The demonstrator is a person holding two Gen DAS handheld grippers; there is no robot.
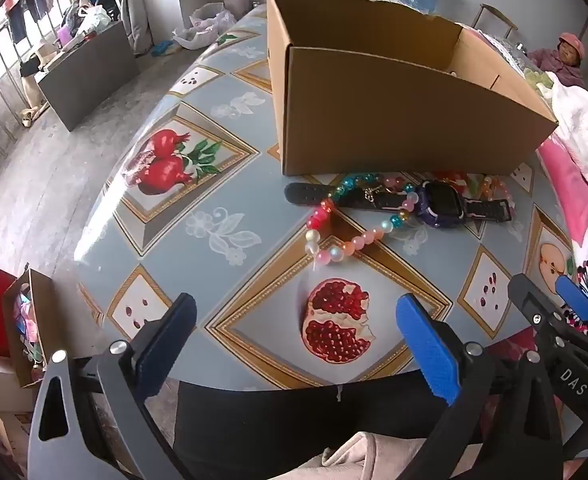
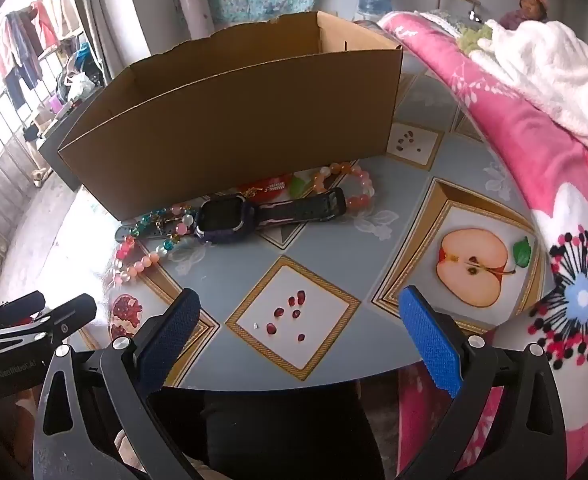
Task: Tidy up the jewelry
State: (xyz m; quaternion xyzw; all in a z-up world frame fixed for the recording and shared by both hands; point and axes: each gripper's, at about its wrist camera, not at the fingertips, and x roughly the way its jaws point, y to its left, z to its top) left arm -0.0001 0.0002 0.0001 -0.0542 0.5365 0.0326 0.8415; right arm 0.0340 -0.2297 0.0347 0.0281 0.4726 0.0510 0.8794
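Note:
An open cardboard box [image 1: 394,120] [image 2: 233,120] stands at the back of the fruit-print table [image 1: 221,184] [image 2: 406,216]. Just in front of it lie a dark purple smartwatch [image 1: 442,204] [image 2: 229,218], a multicolour bead bracelet [image 1: 358,242] [image 2: 145,262] draped over its strap, and an orange-pink bead bracelet [image 1: 490,188] [image 2: 346,184]. A small gold trinket [image 2: 269,189] rests by the box wall. My left gripper [image 1: 298,340] [image 2: 63,306] hovers open over the near edge, well short of the jewelry. Beside it my right gripper [image 2: 298,340] [image 1: 542,286] is open, nothing between its fingers.
A pink flowered blanket [image 2: 534,160] [image 1: 574,200] with a white fleece on top [image 2: 554,64] covers the table's right side. A person [image 2: 530,4] sits far back. A dark-clothed lap [image 1: 294,420] is under the near edge. Boxes and bags sit on the floor at left [image 1: 21,320].

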